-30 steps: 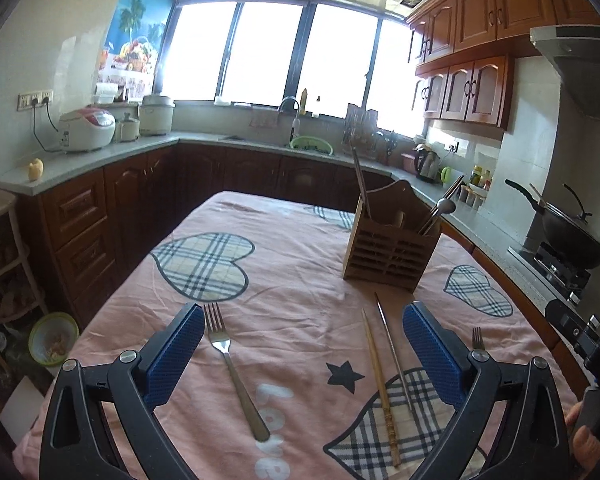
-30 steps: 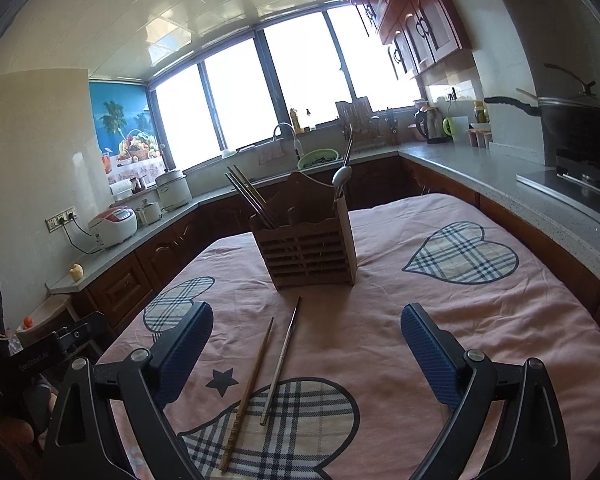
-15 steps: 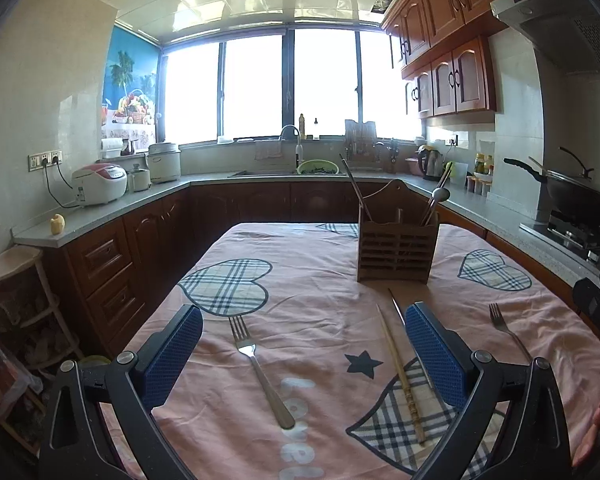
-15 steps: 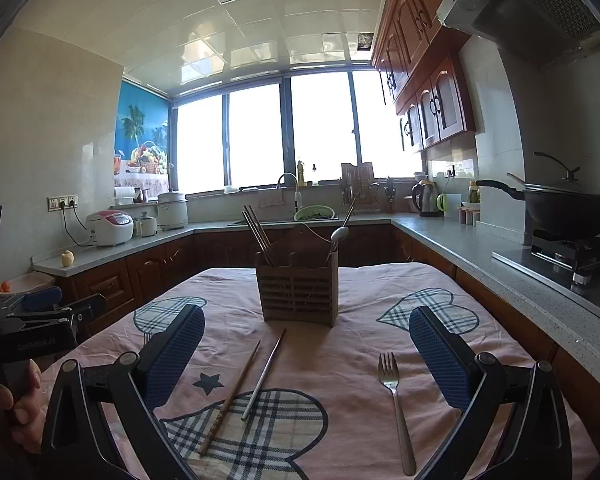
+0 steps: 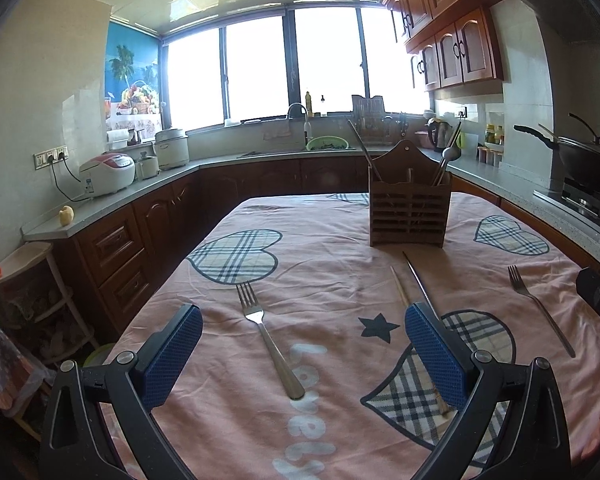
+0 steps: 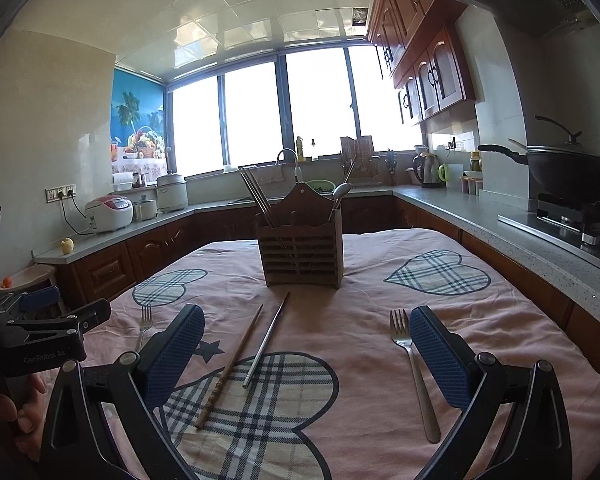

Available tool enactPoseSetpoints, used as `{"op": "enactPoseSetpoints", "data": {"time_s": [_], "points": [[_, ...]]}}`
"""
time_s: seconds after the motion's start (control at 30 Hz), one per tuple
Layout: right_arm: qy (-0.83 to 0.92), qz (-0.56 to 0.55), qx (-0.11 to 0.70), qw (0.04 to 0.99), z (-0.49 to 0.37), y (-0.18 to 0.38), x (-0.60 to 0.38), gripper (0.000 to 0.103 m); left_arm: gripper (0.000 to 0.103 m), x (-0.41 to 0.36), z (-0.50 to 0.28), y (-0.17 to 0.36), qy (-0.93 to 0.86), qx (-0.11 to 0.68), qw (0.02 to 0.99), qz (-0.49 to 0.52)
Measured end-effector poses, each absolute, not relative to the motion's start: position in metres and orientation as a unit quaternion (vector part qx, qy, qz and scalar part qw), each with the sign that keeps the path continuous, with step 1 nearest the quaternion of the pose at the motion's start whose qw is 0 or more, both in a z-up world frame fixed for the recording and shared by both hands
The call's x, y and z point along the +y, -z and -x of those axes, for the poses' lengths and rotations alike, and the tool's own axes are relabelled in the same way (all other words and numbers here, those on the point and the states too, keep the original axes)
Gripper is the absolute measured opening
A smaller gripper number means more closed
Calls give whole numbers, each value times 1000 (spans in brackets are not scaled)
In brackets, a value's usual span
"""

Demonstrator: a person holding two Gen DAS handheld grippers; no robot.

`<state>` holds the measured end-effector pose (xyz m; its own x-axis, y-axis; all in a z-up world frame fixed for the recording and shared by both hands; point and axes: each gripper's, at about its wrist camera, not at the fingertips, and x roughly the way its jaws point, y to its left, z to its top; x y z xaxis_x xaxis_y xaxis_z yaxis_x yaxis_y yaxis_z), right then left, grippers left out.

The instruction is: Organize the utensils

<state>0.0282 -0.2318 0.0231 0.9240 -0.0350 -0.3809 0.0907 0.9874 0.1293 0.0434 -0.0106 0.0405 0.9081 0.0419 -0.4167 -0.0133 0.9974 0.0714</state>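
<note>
Two compartments at least show in the slatted wooden holder (image 6: 302, 250) ahead of you: dark chopsticks (image 6: 256, 198) lean out on its left, a steel spoon (image 6: 339, 196) on its right. Your left gripper (image 5: 302, 354) is spread wide and empty above a smooth steel fork (image 5: 266, 338) lying flat on the pink heart-print tablecloth (image 5: 332, 280). Your right gripper (image 6: 306, 354) is likewise released, holding nothing; a second fork (image 6: 414, 372) lies just beside its ribbed blue right pad. Between its pads lie one turned wooden chopstick (image 6: 230, 366) and one slim metal chopstick (image 6: 266, 346)
</note>
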Motion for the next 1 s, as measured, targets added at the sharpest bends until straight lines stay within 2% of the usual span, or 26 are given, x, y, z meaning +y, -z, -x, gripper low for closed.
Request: {"op": "enactPoseSetpoints", "data": {"time_s": [1.0], "points": [[38,-68,133,988,-10,-36,-225,103,102,2,-13,-33,3,139,990,-7]]}}
